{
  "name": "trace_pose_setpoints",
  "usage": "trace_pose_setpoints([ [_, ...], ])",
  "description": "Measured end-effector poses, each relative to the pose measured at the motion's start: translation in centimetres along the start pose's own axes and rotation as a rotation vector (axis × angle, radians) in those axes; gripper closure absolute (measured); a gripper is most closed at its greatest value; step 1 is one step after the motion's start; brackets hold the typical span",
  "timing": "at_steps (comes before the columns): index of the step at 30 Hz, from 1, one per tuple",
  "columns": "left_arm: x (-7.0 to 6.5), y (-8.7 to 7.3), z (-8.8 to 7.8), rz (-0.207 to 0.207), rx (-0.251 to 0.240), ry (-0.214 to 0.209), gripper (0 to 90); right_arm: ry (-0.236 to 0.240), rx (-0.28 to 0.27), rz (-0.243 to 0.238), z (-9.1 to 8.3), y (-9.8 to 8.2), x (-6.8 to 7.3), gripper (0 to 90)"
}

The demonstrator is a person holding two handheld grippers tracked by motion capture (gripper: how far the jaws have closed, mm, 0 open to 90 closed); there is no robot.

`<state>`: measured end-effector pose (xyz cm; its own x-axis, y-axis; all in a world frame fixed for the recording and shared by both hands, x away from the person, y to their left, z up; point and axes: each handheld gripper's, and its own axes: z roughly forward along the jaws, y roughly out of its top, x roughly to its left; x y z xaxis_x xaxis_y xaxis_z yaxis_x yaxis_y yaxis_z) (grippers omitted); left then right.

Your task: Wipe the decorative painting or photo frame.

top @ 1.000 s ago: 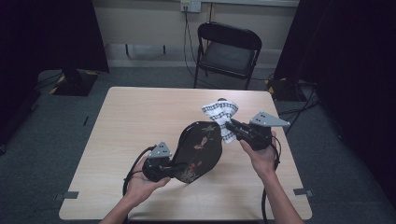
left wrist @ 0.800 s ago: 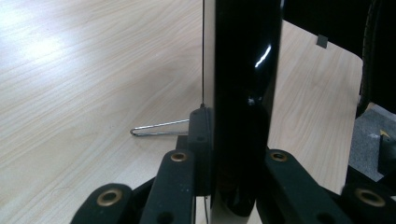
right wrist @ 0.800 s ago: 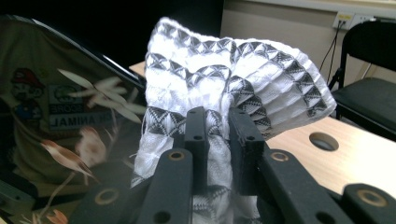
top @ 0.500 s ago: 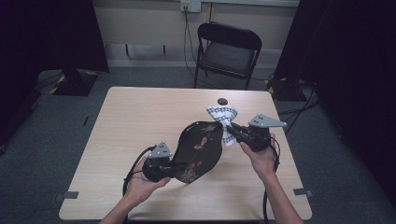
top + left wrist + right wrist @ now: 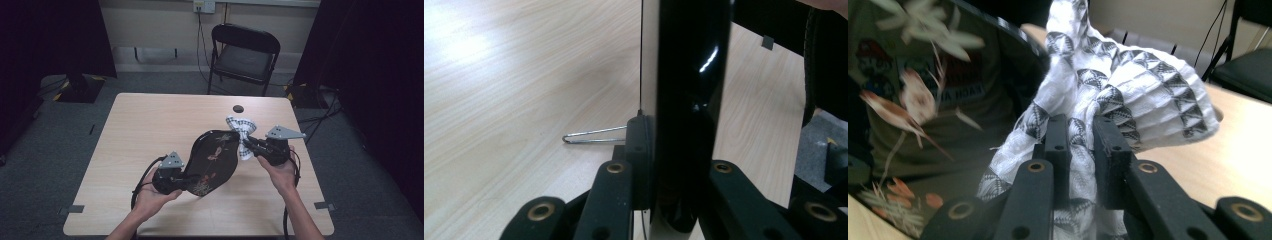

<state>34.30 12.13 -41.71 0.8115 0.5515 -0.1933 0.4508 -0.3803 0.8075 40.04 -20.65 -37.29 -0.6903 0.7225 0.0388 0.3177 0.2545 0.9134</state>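
Note:
A glossy black oval tray (image 5: 212, 161) with a flower pattern is held tilted up over the wooden table (image 5: 145, 125). My left gripper (image 5: 184, 182) is shut on its lower left rim. In the left gripper view the tray's edge (image 5: 689, 90) stands upright between the jaws of the left gripper (image 5: 670, 165). My right gripper (image 5: 249, 145) is shut on a white cloth (image 5: 241, 128) with a dark triangle print, at the tray's upper right edge. In the right gripper view the bunched cloth (image 5: 1133, 85) rises from the right gripper (image 5: 1083, 137), next to the tray's shiny face (image 5: 948, 105).
A black folding chair (image 5: 245, 50) stands beyond the table's far edge. A small dark round spot (image 5: 238, 108) lies on the table behind the cloth. A thin bent wire (image 5: 594, 135) lies on the wood near the left gripper. Cables trail from both grippers toward the person.
The right gripper and cloth have slid slightly toward the person along the tray's edge, uncovering the dark spot on the table. The left gripper and tray have kept still.

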Motion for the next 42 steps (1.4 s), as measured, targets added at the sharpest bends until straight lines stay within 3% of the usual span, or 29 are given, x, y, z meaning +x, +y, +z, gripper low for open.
trace_pose_setpoints([
  [4, 0.0, 0.0, 0.0, 0.000, -0.001, -0.001, 80.6, -0.008, 0.003, 0.008, 0.0, -0.1, 0.1, 78.6],
  [11, 0.1, 0.0, 0.0, 0.003, 0.000, -0.001, 80.4, 0.034, 0.119, 0.003, 1.7, -2.0, 0.2, 78.8],
  [13, 0.0, 0.0, 0.0, 0.006, 0.001, -0.001, 80.3, 0.038, 0.127, 0.000, 1.9, -2.3, 0.2, 78.8],
  [17, 0.0, 0.0, 0.0, 0.008, 0.003, 0.002, 80.4, 0.037, 0.091, 0.011, 1.6, -2.1, 0.0, 78.9],
  [21, 0.0, 0.0, 0.0, 0.010, 0.003, 0.000, 80.5, 0.031, -0.011, 0.047, 0.6, -1.4, -0.3, 78.8],
  [23, 0.1, 0.0, 0.0, 0.011, 0.002, -0.003, 80.6, 0.033, -0.036, 0.043, 0.3, -1.2, -0.4, 78.7],
  [26, 0.1, 0.1, 0.0, 0.013, 0.004, -0.004, 80.6, 0.048, -0.019, 0.039, 0.4, -1.3, -0.4, 78.6],
  [34, 0.1, 0.1, 0.0, 0.006, 0.004, -0.004, 80.6, 0.083, 0.104, 0.030, 1.8, -3.1, -0.2, 78.9],
  [38, 0.1, 0.1, 0.0, 0.011, 0.007, -0.006, 80.5, 0.059, 0.056, 0.029, 1.4, -2.6, -0.1, 78.9],
  [42, 0.1, 0.1, 0.0, 0.014, 0.006, -0.006, 80.5, 0.023, -0.037, 0.044, 0.6, -1.6, 0.0, 78.5],
])
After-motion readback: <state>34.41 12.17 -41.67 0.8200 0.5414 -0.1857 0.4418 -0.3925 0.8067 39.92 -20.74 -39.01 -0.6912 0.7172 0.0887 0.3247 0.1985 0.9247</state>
